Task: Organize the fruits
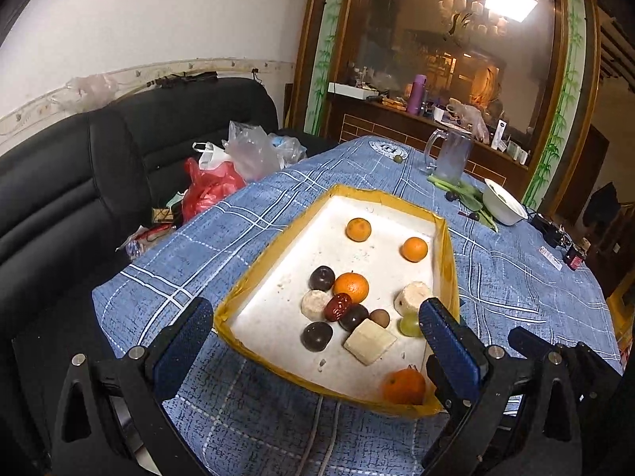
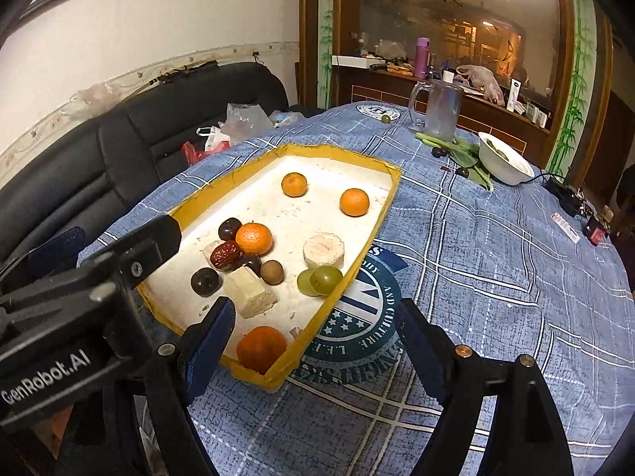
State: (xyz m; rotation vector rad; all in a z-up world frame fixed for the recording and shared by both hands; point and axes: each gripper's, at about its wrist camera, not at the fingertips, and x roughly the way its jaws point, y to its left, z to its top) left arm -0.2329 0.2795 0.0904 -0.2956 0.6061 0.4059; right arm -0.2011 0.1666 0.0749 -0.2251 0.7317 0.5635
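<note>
Fruits beneath both parted grippers.

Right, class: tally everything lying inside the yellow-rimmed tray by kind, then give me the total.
Oranges: 4
Dark plums: 3
Pale cakes: 3
Green grapes: 2
Red date: 1
Small brown fruit: 1
Total in the tray: 14
</note>
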